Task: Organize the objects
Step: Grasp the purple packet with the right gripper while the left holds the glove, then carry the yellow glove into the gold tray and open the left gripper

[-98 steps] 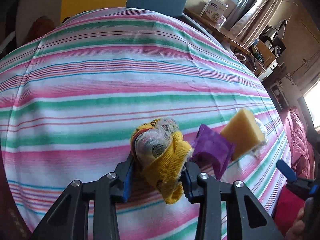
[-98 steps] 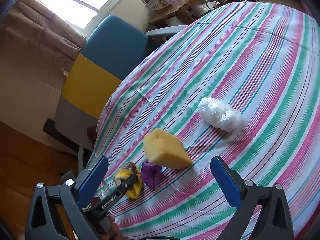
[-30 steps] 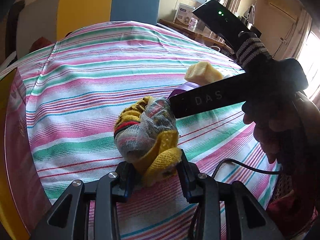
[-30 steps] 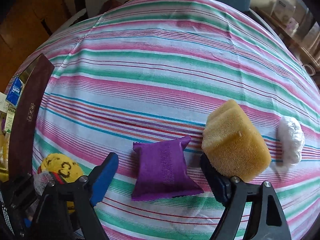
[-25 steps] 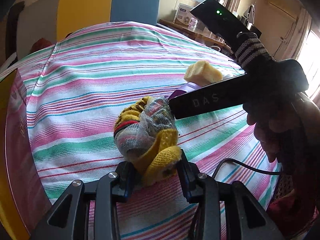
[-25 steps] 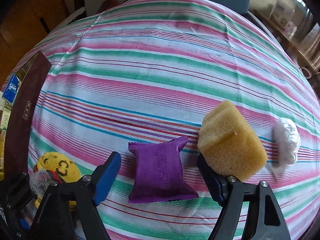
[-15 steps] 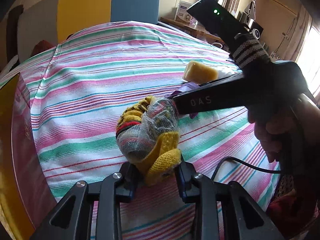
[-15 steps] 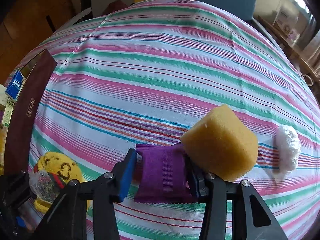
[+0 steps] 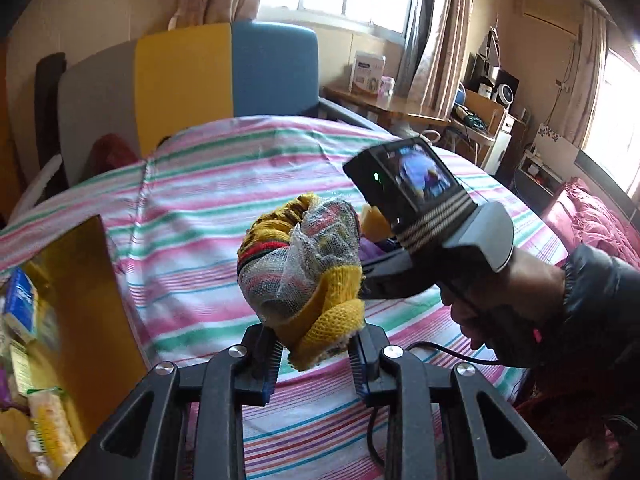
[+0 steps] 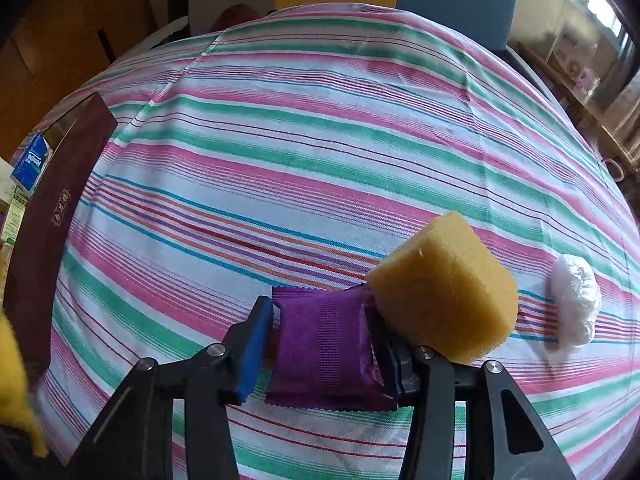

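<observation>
My left gripper (image 9: 316, 356) is shut on a yellow knitted bundle (image 9: 300, 264) wrapped in white netting and holds it up above the striped tablecloth (image 9: 208, 200). My right gripper (image 10: 324, 340) points steeply down, shut on a purple packet (image 10: 320, 356) that lies on the cloth. A yellow sponge (image 10: 444, 288) leans against its right finger. In the left wrist view the right gripper's body and the hand (image 9: 500, 312) holding it show to the right, its fingertips hidden behind the bundle. The bundle's edge shows as a yellow blur (image 10: 12, 380).
A white plastic wad (image 10: 574, 304) lies right of the sponge. An open maroon box (image 10: 44, 216) with a gold inside (image 9: 80, 280) holds packets at the table's left edge. A yellow and blue chair (image 9: 224, 72) stands behind the table.
The left gripper has risen with the bundle, lifting it off the cloth. The right jaws have closed from wide open onto the purple packet, and the sponge has tipped against the right finger.
</observation>
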`<state>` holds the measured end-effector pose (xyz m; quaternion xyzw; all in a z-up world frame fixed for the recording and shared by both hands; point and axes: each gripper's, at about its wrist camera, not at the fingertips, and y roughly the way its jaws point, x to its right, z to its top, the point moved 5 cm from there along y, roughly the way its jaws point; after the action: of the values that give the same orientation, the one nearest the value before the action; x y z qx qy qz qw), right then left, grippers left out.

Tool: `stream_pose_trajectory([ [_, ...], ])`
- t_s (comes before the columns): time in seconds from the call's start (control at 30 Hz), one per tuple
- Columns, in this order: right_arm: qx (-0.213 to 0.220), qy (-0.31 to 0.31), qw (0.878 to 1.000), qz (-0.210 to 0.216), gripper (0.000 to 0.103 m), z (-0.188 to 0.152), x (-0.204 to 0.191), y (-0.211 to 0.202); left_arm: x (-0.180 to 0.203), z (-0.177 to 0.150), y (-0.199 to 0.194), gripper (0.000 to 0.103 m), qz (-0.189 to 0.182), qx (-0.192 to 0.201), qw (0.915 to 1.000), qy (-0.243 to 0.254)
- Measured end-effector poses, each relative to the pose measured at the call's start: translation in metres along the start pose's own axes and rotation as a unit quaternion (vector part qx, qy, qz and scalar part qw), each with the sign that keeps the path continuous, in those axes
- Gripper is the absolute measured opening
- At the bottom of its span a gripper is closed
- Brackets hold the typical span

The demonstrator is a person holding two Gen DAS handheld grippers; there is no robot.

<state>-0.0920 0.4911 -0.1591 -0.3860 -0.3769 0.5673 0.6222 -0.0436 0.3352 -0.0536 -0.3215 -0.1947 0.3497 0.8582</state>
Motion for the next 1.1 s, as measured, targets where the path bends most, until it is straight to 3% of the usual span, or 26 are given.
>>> stream_pose_trajectory([
  [0.33, 0.01, -0.004, 1.0, -0.006, 0.049, -0.004, 0.001, -0.003, -0.043, -0.004, -0.021, 0.028, 0.037, 0.009, 0.9983, -0.044],
  [1.1, 0.018, -0.008, 1.0, -0.012, 0.049, -0.004, 0.001, 0.0, -0.092, -0.019, -0.042, 0.028, 0.049, 0.015, 0.9927, -0.11],
])
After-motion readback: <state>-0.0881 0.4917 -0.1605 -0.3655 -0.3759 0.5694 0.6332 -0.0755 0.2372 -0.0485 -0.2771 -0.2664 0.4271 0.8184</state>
